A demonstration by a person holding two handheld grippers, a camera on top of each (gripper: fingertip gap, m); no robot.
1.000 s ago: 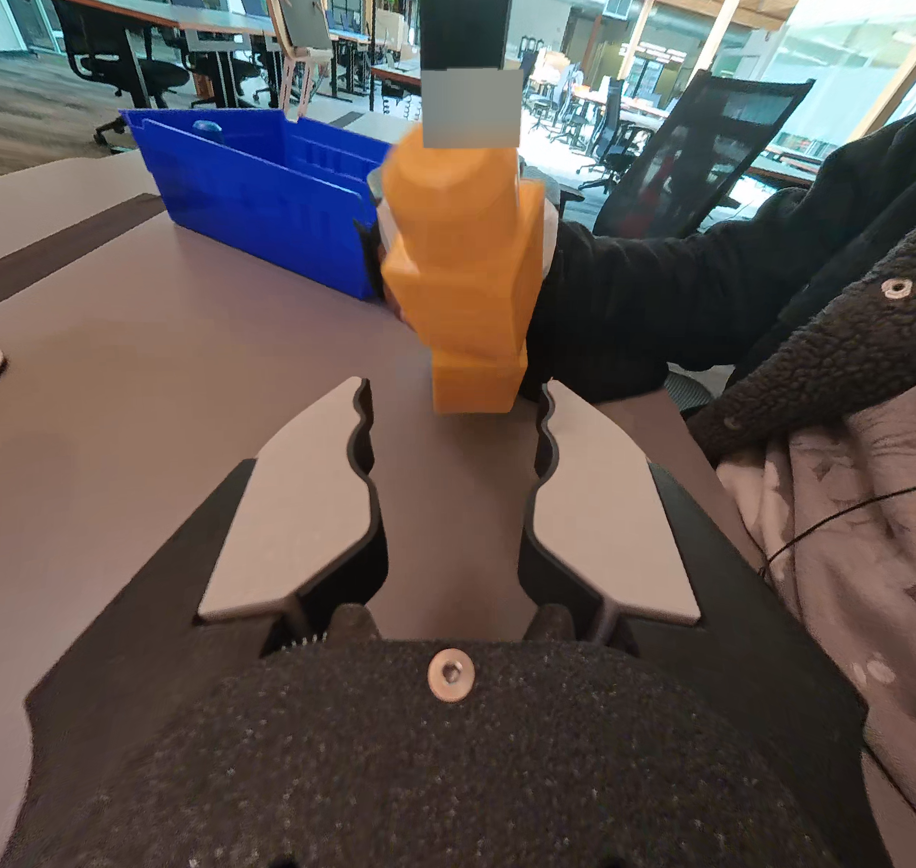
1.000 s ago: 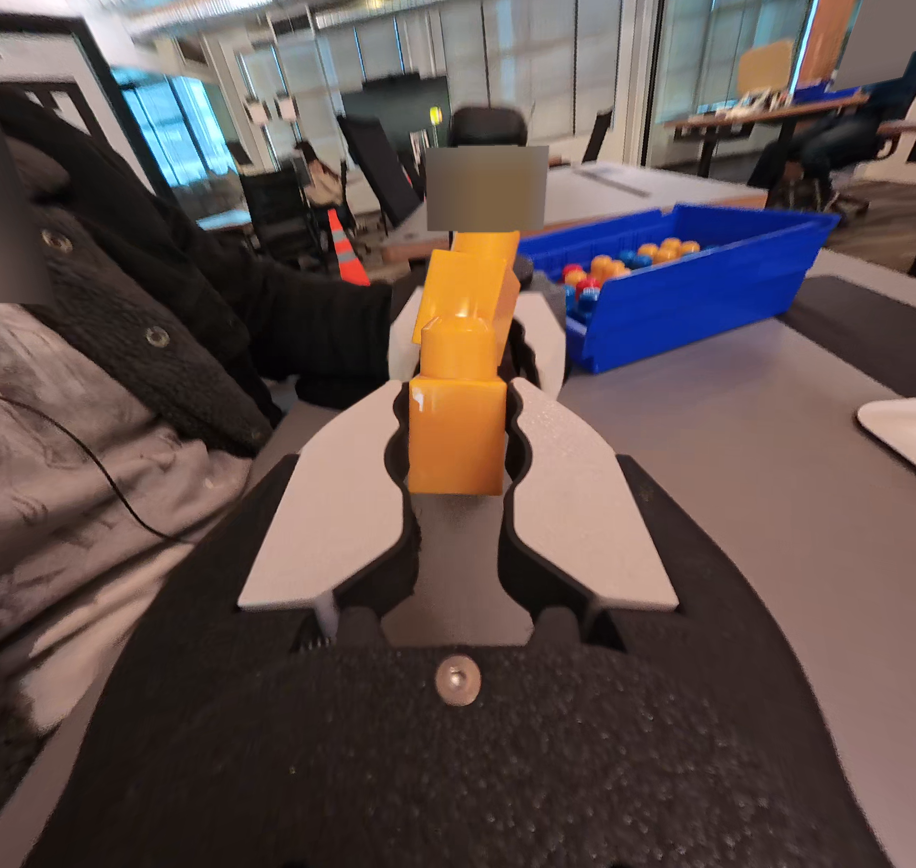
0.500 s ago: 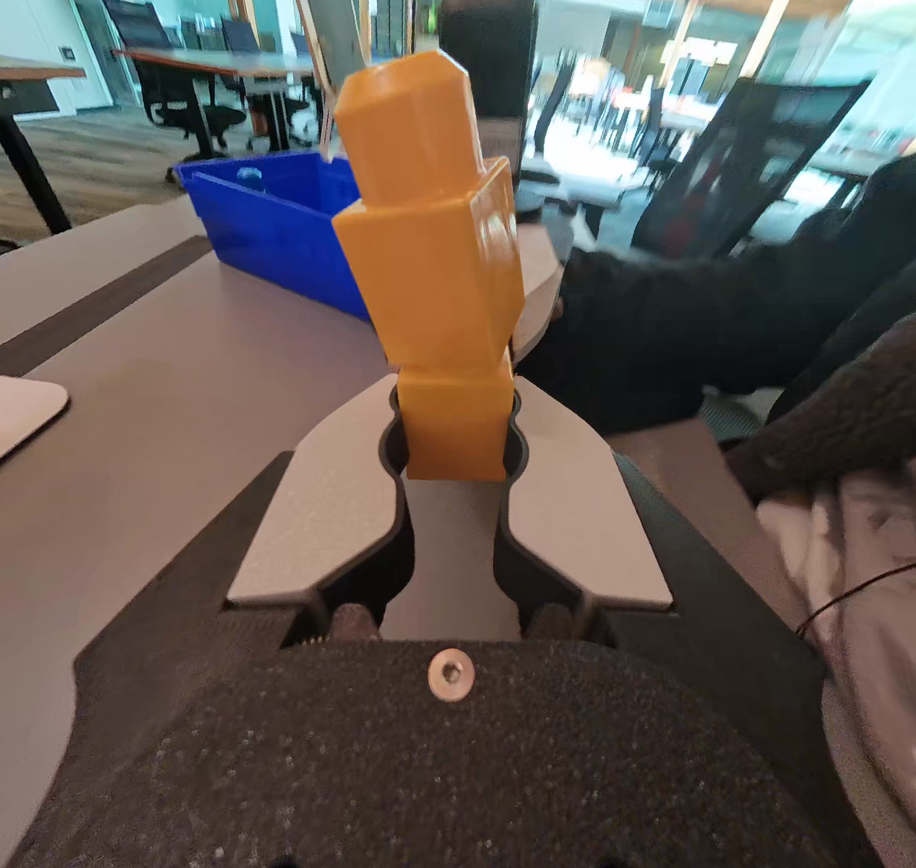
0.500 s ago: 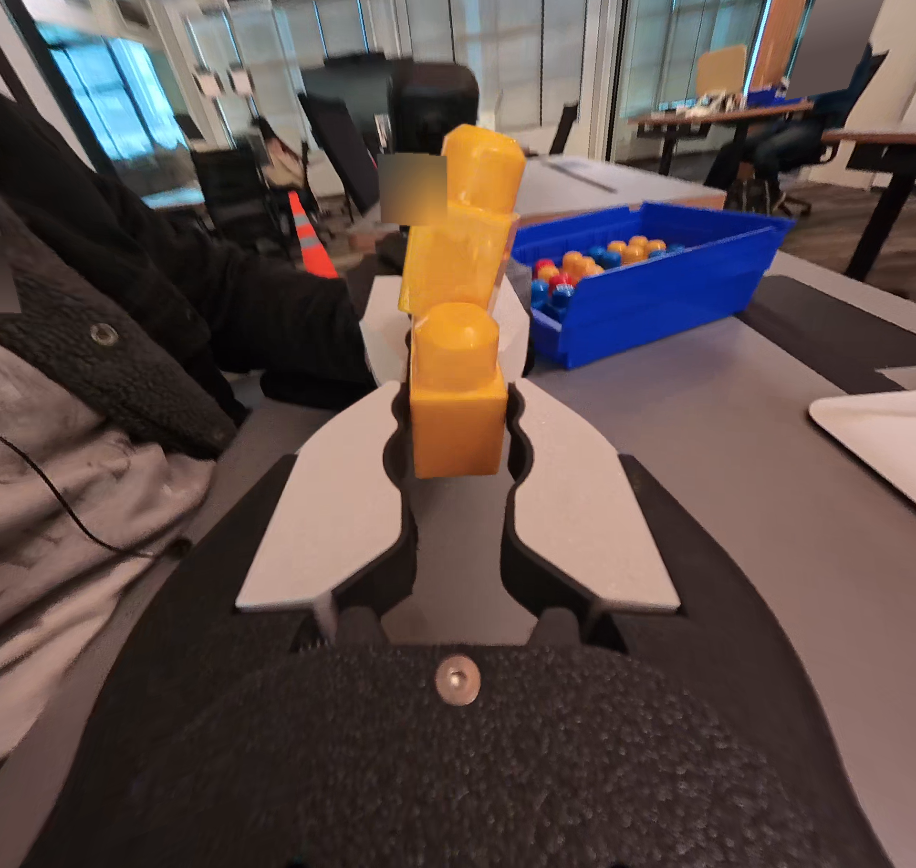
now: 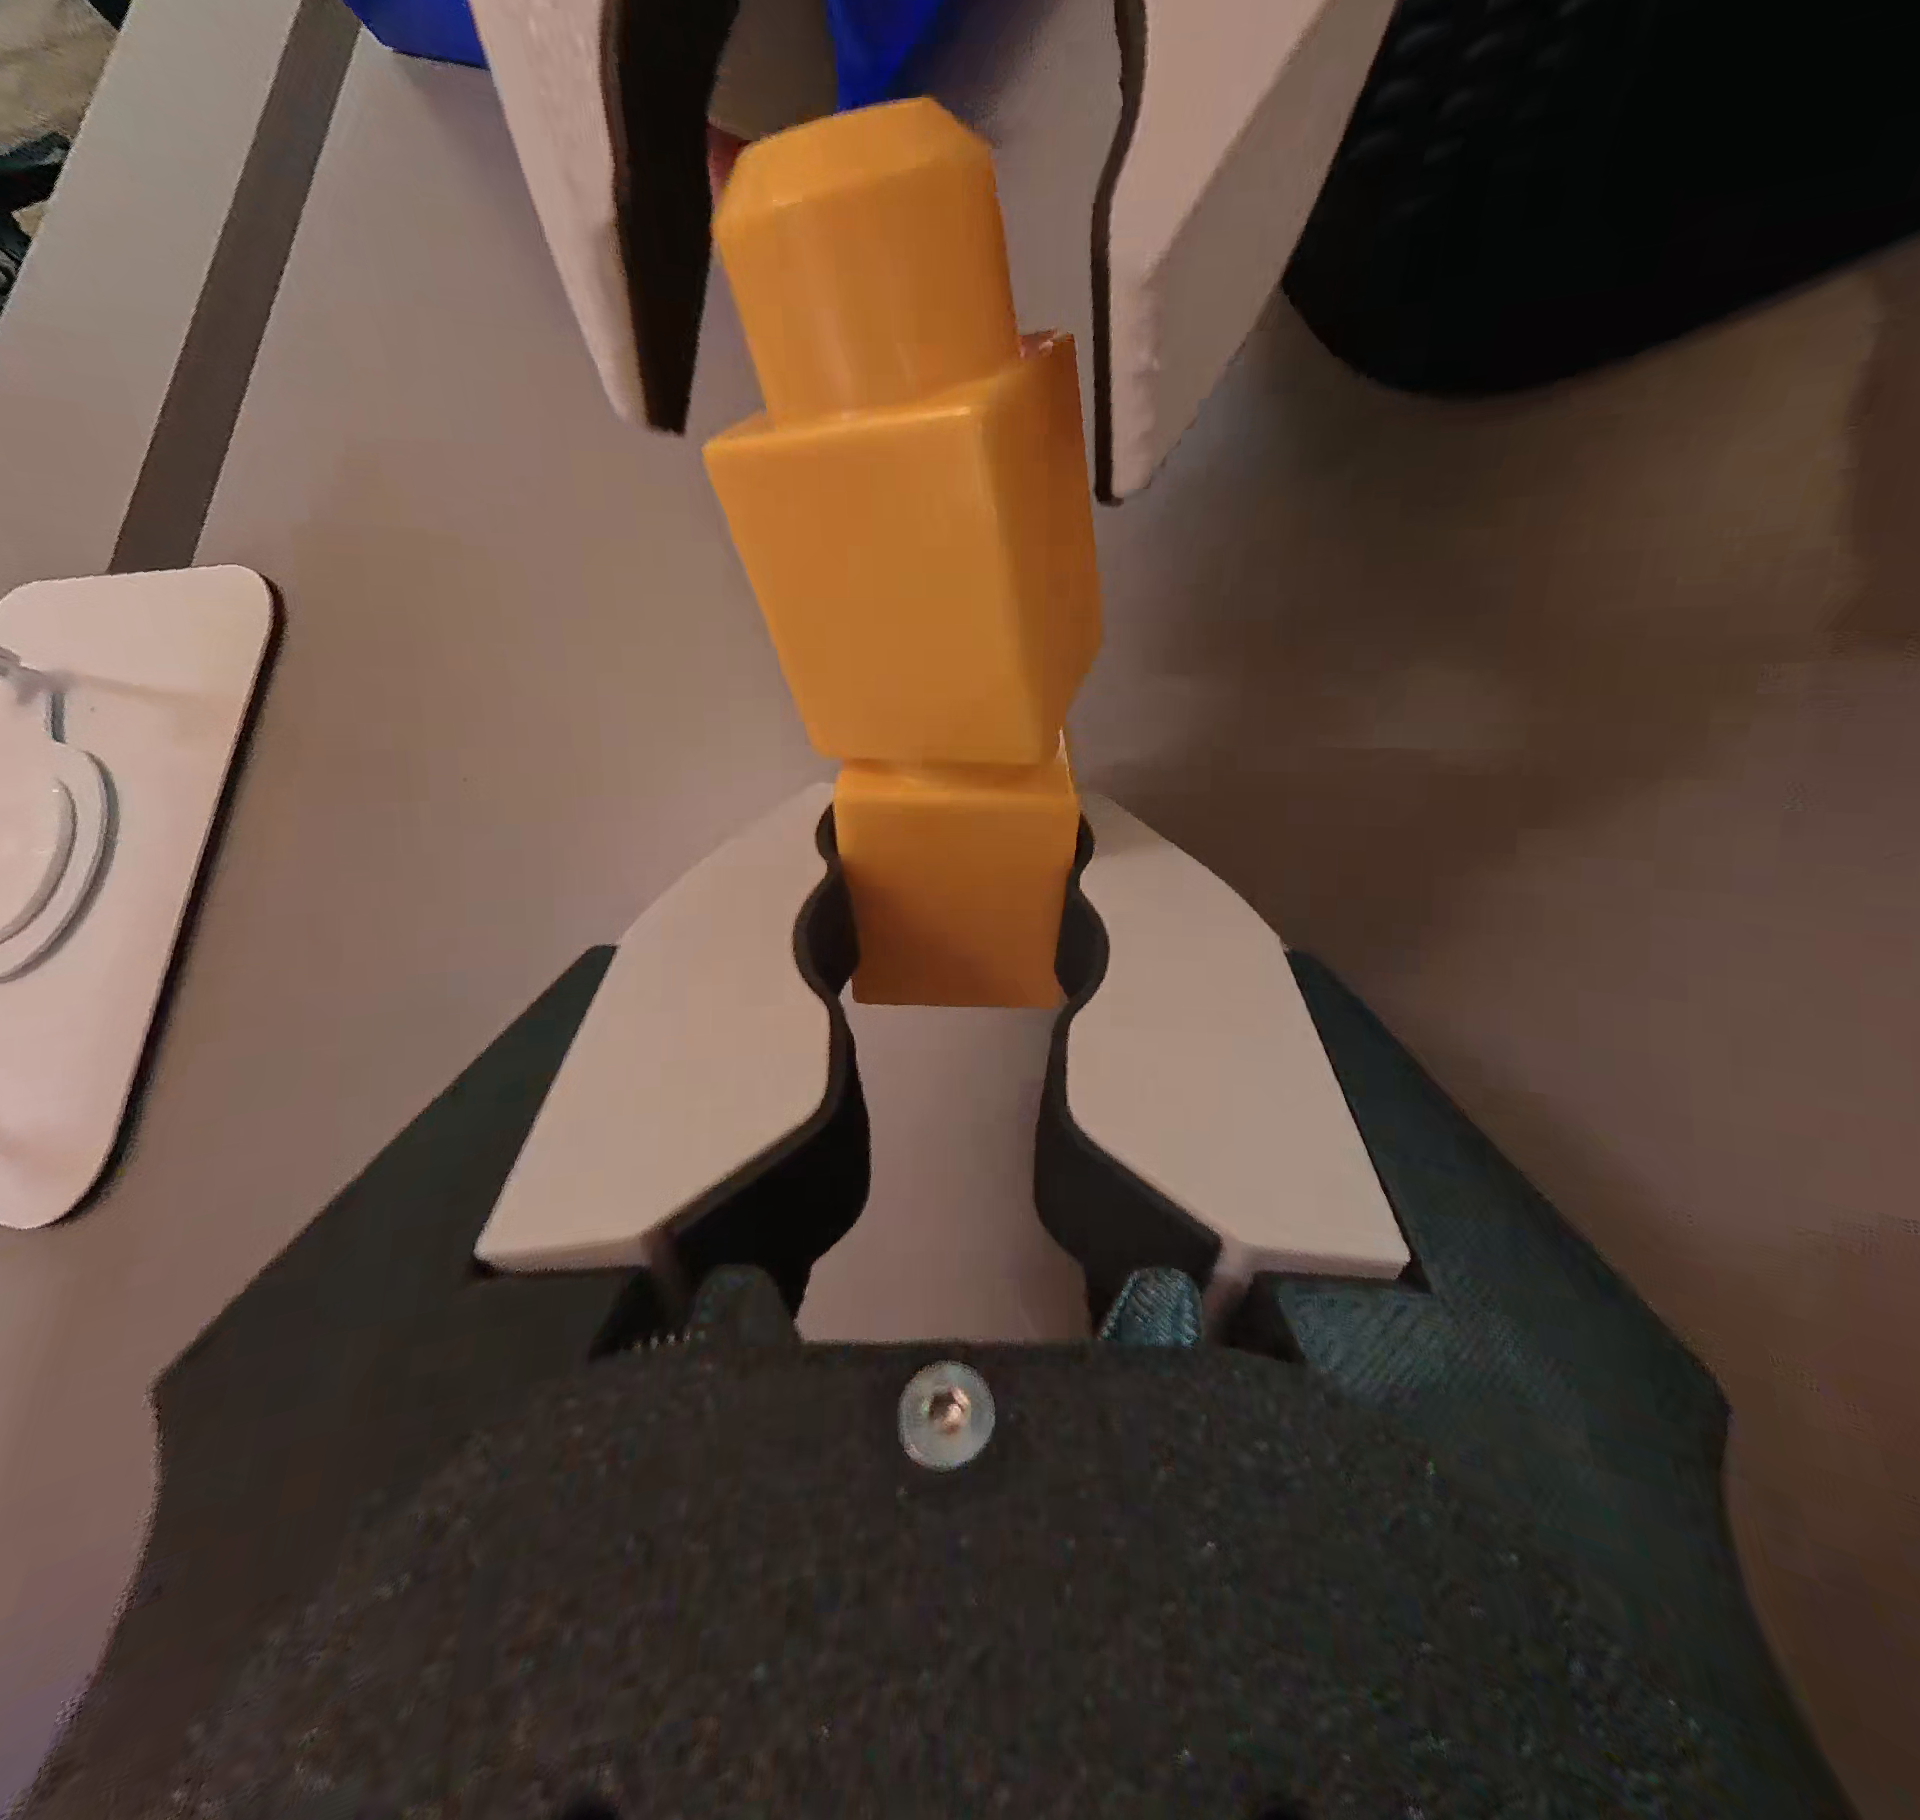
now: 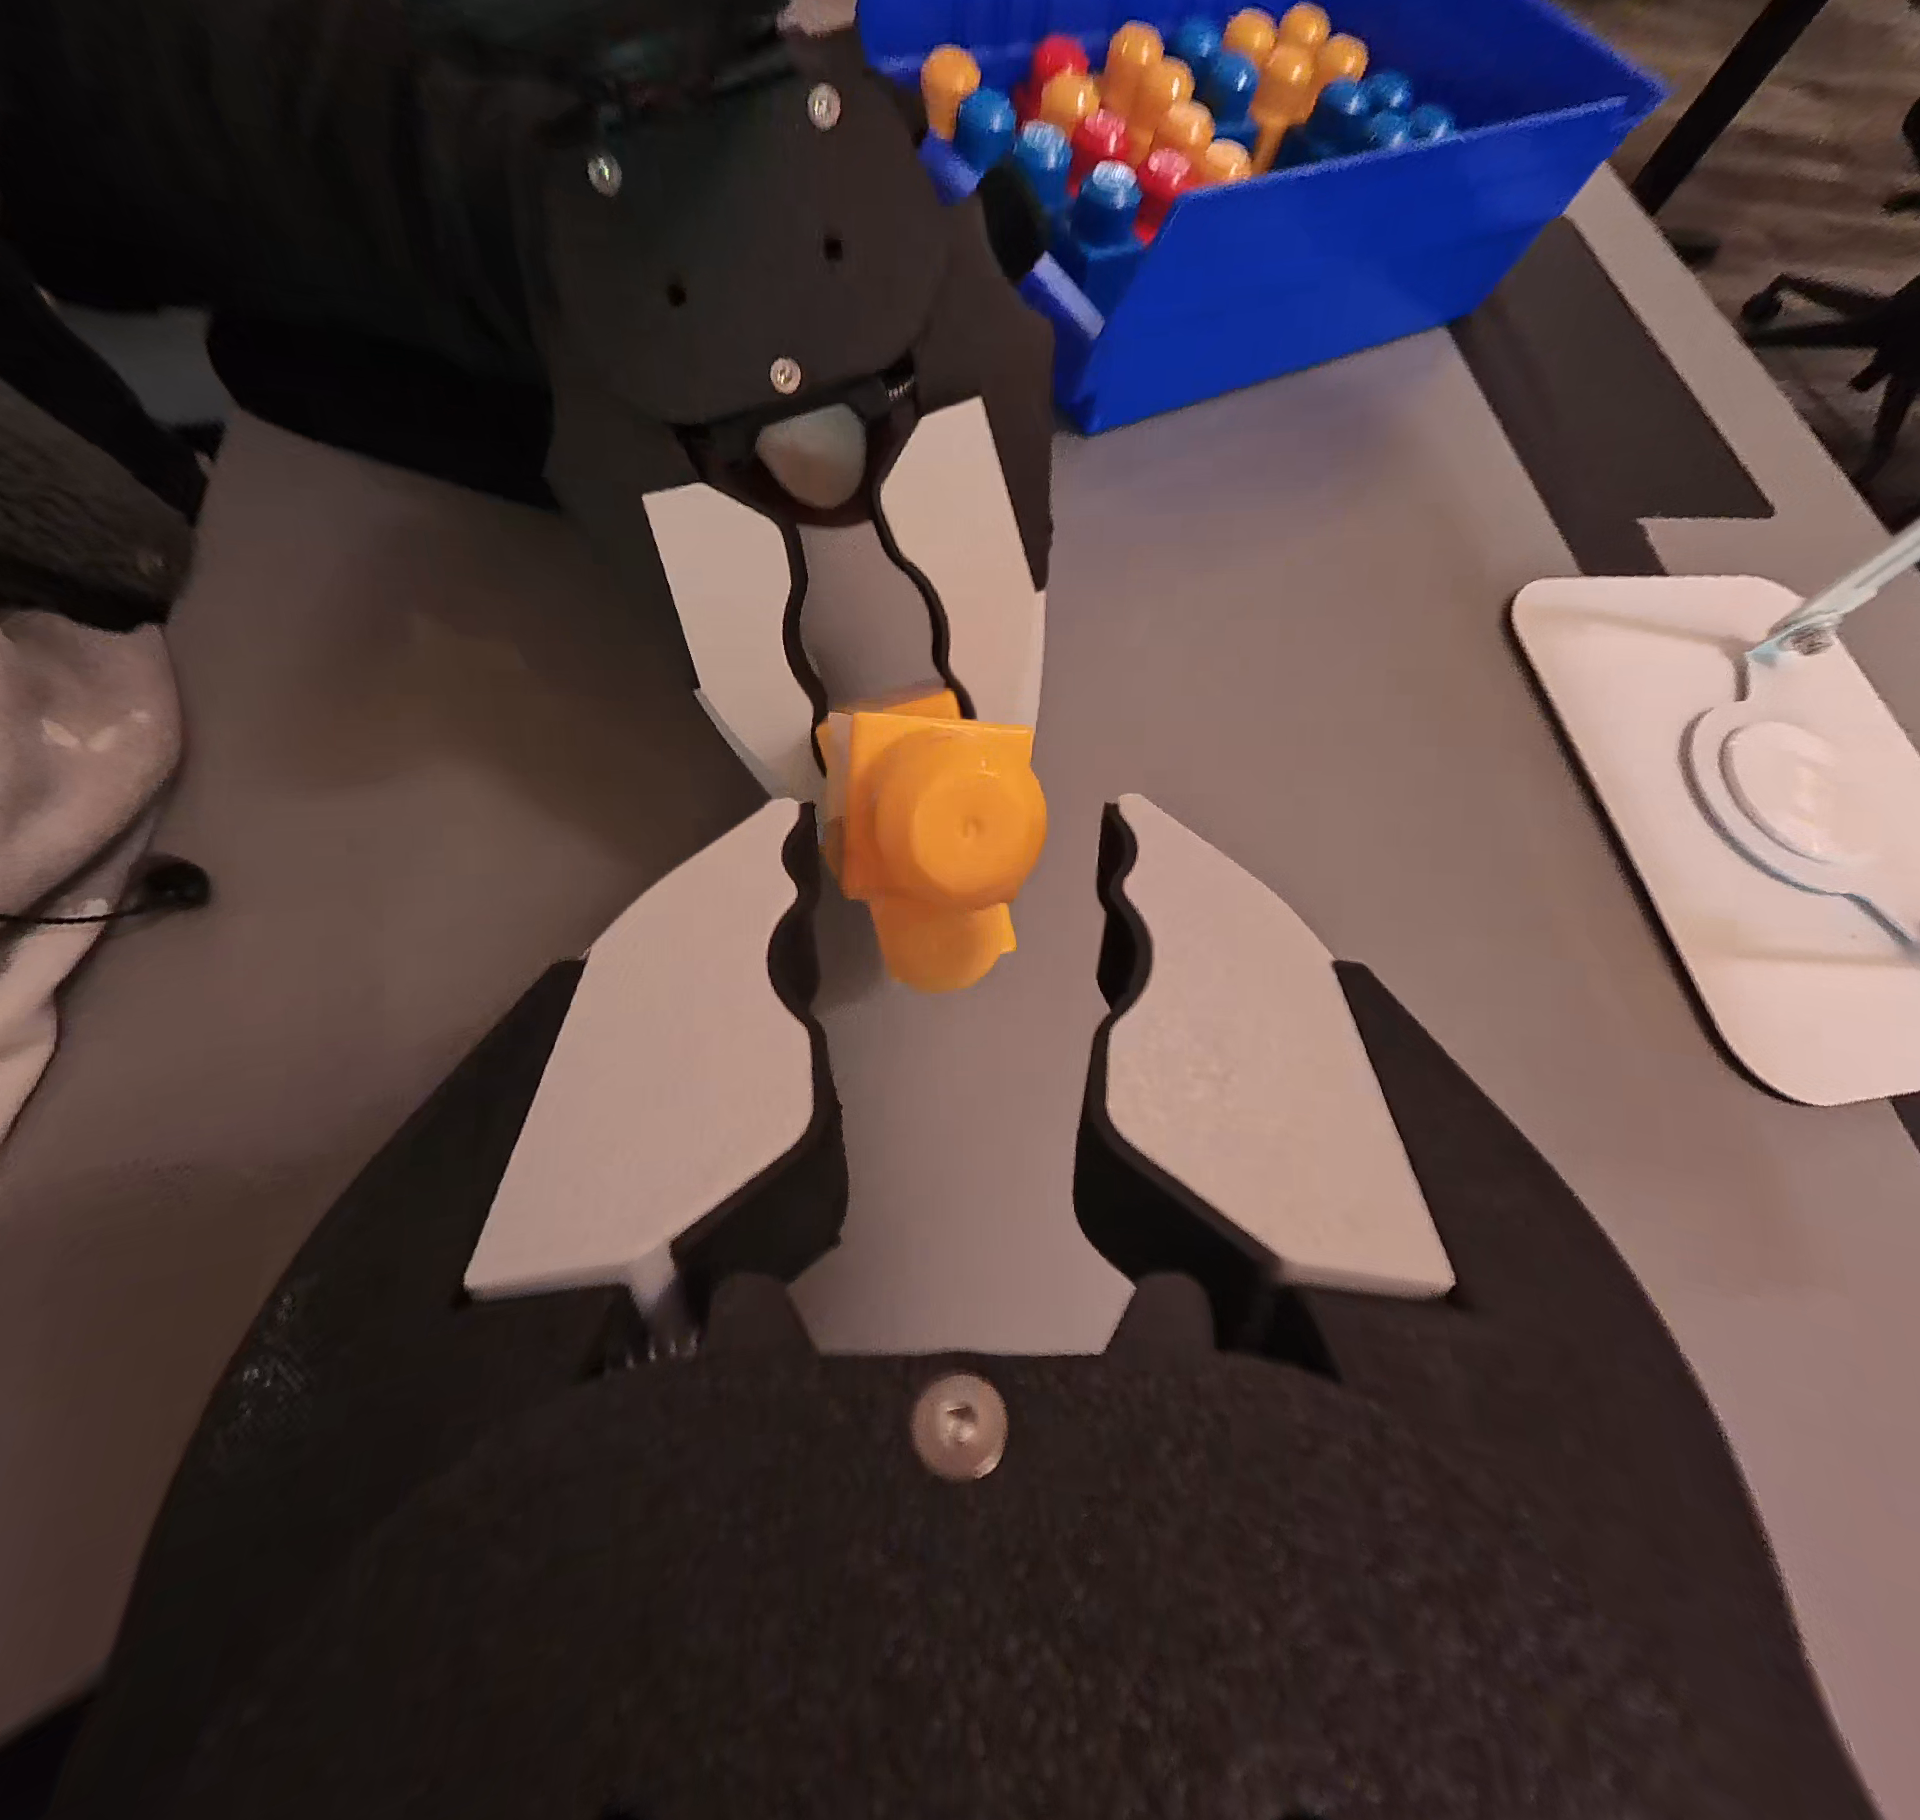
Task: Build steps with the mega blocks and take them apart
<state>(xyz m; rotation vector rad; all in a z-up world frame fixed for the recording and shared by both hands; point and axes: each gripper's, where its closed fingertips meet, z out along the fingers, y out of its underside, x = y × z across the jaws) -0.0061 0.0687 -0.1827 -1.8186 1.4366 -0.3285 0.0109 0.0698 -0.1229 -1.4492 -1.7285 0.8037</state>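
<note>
Where its fingers meet, left gripper [image 5: 956,897] clamps the orange block stack [image 5: 914,565] by one end. Right gripper [image 6: 951,897]: spread apart around the stack's far stud, above the worktop [image 6: 1299,627]. Blue bin [image 6: 1351,243] of blocks: beyond.

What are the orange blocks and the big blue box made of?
The stacked orange blocks look like smooth, glossy hard plastic: light glints off their flat faces and rounded studs. The blue rectangular bin looks like plastic too, duller, with fine ribbing on its walls. That is judged by look only.
</note>
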